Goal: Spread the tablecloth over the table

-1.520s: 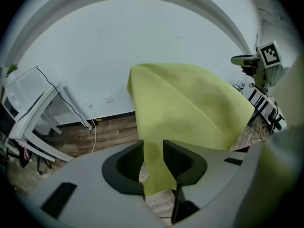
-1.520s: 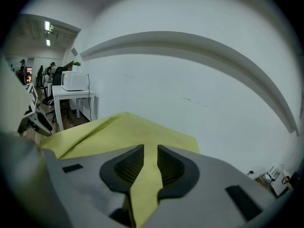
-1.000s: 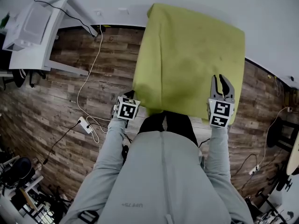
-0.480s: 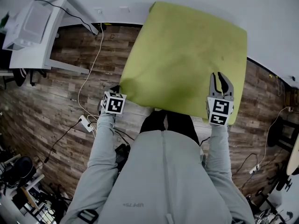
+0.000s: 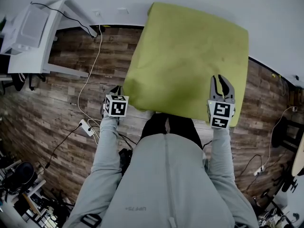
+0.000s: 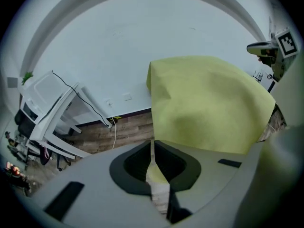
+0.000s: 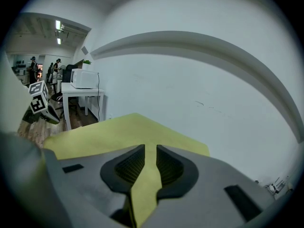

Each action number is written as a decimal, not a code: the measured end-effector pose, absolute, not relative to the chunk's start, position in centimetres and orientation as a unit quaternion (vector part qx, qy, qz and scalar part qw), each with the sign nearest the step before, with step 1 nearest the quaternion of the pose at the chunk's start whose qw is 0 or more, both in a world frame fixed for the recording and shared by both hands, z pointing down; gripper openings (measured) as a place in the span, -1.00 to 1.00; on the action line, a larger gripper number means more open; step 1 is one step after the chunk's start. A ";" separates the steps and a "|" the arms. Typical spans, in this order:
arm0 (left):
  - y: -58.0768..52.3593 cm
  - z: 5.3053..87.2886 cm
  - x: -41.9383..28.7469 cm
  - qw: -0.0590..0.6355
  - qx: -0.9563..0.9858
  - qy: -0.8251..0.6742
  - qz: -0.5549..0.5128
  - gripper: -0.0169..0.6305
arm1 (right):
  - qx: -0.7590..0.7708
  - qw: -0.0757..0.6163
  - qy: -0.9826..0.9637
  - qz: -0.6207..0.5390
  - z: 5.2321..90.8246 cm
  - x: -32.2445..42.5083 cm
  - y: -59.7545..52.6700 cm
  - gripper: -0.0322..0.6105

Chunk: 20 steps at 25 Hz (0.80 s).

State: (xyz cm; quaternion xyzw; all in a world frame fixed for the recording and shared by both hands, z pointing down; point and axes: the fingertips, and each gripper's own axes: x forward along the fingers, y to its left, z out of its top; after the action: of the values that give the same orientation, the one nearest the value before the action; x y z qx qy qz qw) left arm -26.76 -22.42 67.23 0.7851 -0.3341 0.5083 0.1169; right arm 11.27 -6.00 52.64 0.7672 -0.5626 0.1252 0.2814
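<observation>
1. The left gripper [image 6: 152, 144] has its jaws pressed together on a thin fold of the yellow-green tablecloth [image 5: 190, 56], at the cloth's 7 o'clock corner as seen from above.
2. The right gripper [image 7: 150, 148] has its jaws nearly together, with a strip of the same cloth running between the pads. It sits close to the cloth's 5 o'clock corner, and its fingers lie over the fabric.
3. From where I stand, the cloth stretches away from both claws toward 12 o'clock and ends by the white wall [image 5: 275, 13]. It lies fairly flat with soft creases, and its left edge sags a little near the held corner.
4. The person's grey sleeves [image 5: 107, 146] run back from the claws toward 6 o'clock.
5. Wood-plank floor [image 5: 57, 99] shows at 9 o'clock. A white cable [image 5: 90, 80] trails across it to a power strip [image 5: 86, 127].
6. A white desk [image 5: 33, 37] stands at 10 o'clock, well apart from the cloth.
</observation>
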 end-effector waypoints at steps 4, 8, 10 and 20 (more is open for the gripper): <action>-23.4 65.4 -24.7 0.109 0.798 -0.342 0.484 -0.86 | 0.768 0.276 -0.564 0.128 52.6 11.4 -5.9 -0.65; -23.6 63.8 -22.1 0.101 0.809 -0.342 0.467 -0.86 | 0.770 0.271 -0.563 0.132 52.2 12.4 -5.4 -0.65; -23.6 62.9 -20.6 0.096 0.815 -0.341 0.460 -0.86 | 0.773 0.266 -0.561 0.131 51.8 13.1 -5.1 -0.65; -23.8 58.4 -12.4 0.061 0.854 -0.319 0.406 -0.86 | 0.791 0.254 -0.544 0.116 49.5 16.5 -3.7 -0.65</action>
State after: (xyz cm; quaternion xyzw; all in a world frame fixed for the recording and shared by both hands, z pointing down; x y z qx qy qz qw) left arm -12.39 -23.82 58.37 0.8541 -0.3188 0.4064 0.0608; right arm 16.49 -3.66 49.54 0.7911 -0.5444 0.1156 0.2538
